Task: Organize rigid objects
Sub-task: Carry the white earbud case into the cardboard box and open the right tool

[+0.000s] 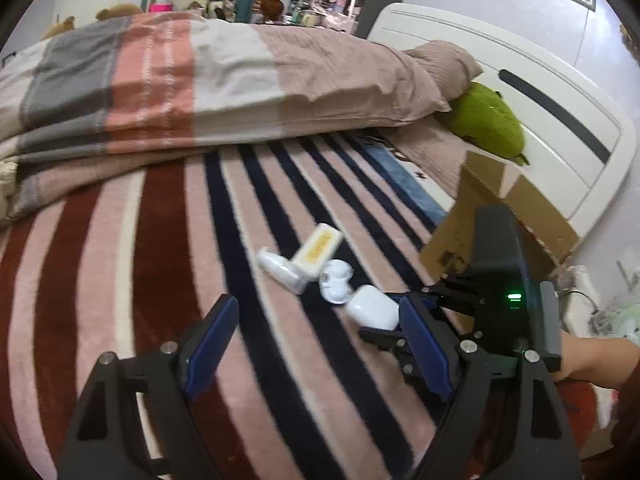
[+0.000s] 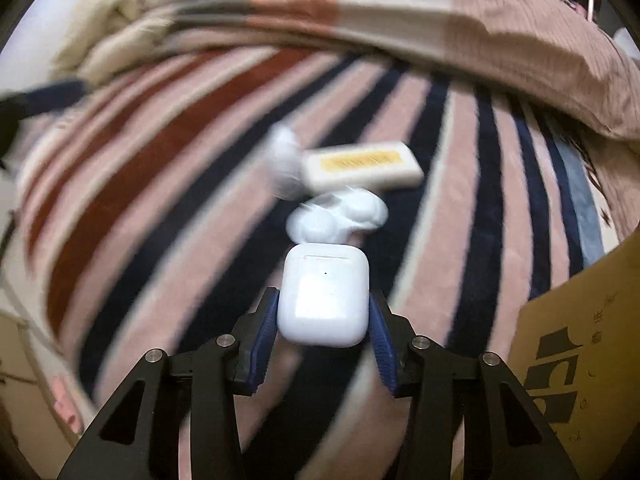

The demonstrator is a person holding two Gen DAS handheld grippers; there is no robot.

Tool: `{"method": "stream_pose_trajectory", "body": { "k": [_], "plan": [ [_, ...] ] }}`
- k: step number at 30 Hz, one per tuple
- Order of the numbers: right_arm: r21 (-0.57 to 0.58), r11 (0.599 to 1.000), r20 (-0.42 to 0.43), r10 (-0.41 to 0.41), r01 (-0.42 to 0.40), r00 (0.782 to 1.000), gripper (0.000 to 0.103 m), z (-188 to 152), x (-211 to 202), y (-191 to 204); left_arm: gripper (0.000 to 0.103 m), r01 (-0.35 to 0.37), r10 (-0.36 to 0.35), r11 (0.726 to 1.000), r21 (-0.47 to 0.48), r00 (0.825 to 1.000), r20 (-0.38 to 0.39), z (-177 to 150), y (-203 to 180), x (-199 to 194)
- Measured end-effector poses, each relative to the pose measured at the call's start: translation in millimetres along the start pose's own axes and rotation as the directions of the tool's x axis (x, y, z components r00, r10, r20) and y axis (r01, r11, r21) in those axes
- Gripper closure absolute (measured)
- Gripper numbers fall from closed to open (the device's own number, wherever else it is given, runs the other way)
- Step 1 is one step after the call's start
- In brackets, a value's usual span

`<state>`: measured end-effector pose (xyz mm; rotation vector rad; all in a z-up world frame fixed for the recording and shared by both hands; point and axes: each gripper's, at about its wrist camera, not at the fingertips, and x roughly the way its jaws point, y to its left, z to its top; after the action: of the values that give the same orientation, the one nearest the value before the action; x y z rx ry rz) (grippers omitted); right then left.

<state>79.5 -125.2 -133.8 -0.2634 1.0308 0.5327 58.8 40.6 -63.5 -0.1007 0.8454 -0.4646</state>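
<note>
On a bed spread with a pink, maroon and navy striped blanket (image 1: 168,248), the right gripper (image 2: 323,316), low in the centre of the right wrist view, is clamped on a small white rounded plastic earbud case (image 2: 324,300), its blue ribbed pads (image 2: 266,328) pressing the case's two sides. Just above the case in that frame lies a blurred white rounded plastic object (image 2: 340,216), and beyond it a flat cream rectangular piece with a yellow label (image 2: 362,166), beside another white, blurred item (image 2: 282,164) whose form cannot be made out. In the left wrist view the same cluster sits at centre right, the earbud case (image 1: 372,307) lowest of the group and touching the right gripper (image 1: 400,320), which reaches in from the right edge. The left gripper (image 1: 320,340), at the bottom of its own frame, stands wide with nothing between its blue pads. A brown cardboard box (image 1: 500,216) rises at the right of the frame, near a white headboard (image 1: 520,92). A folded striped quilt (image 1: 160,80) fills the upper part of the frame.
</note>
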Motion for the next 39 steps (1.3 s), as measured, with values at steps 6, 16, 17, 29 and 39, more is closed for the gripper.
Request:
{"method": "stream_pose_trajectory", "body": {
  "k": [6, 16, 17, 29, 39],
  "plan": [
    [-0.094, 0.992, 0.178, 0.105, -0.090, 0.978, 0.064, 14, -73, 25, 0.036, 0.123, -0.123, 0.992, 0.019, 0.992, 0.003, 15, -28, -1],
    [-0.110, 0.993, 0.324, 0.068, -0.034, 0.944, 0.064, 14, -151, 0, 0.063, 0.264, -0.268, 0.960, 0.094, 0.963, 0.031, 61, -96, 10],
    [-0.091, 0.995, 0.331, 0.056, -0.028, 0.942, 0.064, 12, -156, -10, 0.063, 0.270, -0.274, 0.957, 0.107, 0.962, 0.022, 68, -107, 16],
    [0.096, 0.993, 0.276, -0.089, 0.065, 0.957, 0.064, -19, -175, -115, 0.064, 0.335, -0.318, 0.919, 0.207, 0.941, -0.112, 104, -205, 90],
    [0.158, 0.985, 0.214, -0.097, 0.063, 0.972, 0.043, -35, -169, -150, 0.029, 0.284, -0.263, 0.932, 0.226, 0.957, -0.119, 105, -221, 104]
  ]
}}
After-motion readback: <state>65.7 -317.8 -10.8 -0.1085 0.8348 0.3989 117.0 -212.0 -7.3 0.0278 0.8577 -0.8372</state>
